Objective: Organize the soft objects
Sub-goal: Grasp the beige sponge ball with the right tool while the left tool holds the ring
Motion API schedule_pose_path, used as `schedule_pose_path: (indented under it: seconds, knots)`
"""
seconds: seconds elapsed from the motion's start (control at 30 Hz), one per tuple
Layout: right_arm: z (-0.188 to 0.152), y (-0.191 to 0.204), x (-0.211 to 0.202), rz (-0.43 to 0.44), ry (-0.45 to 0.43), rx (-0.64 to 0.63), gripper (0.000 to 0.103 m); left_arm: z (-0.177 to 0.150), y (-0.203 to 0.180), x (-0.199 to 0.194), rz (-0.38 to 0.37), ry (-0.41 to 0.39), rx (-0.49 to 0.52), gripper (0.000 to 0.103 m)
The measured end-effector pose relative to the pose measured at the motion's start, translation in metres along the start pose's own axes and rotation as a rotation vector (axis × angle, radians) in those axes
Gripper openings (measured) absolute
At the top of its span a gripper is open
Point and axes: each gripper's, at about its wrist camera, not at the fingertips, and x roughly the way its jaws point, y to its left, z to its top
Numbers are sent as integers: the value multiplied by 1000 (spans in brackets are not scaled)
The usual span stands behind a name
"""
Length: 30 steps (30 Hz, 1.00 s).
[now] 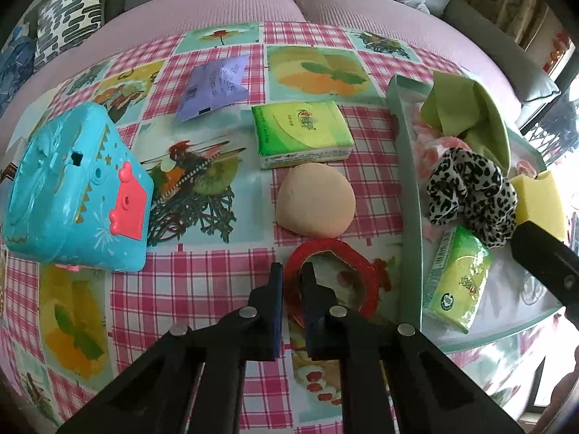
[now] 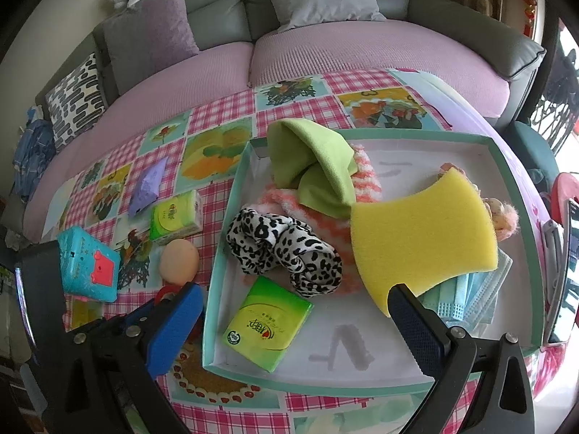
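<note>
Pinching the near rim of a flat red ring [image 1: 331,278] between its narrowed fingers, the left gripper [image 1: 292,285] is pressing down on the pink checked tablecloth [image 1: 188,289], just left of a shallow mint-edged cardboard tray [image 2: 231,195]. Beyond the ring, a round beige foam puff [image 1: 315,200] is lying just in front of a green tissue packet [image 1: 302,133], with a lilac sachet [image 1: 213,86] farther back and a turquoise plastic toy case [image 1: 77,188] sitting well to the left. The right gripper [image 2: 296,325] is hovering over the tray with its fingers spread wide and nothing between them. Inside the tray are resting a lime-green folded cloth [image 2: 315,166], a leopard-print scrunchie [image 2: 286,249], a second green tissue packet [image 2: 267,325], a yellow waisted sponge [image 2: 423,238], pale blue face masks [image 2: 470,300] under the sponge, and a fuzzy pink-and-white striped item [image 2: 365,177] beneath the cloth.
</note>
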Motion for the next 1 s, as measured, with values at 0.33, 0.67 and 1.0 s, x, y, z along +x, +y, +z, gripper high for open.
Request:
schedule_pose_path:
  seconds: [0.33,0.67,1.0]
  knots:
    - [1,12,-5,18,-35,-18,103,4,35,-40,-16,-102,-52,9]
    - [1,36,-5,42,-58,-62,103,4,68,-80,-28,-202,-127,9]
    - [-4,80,4,86,-61,-185,100,2,120,-117,14,-307,-244,9]
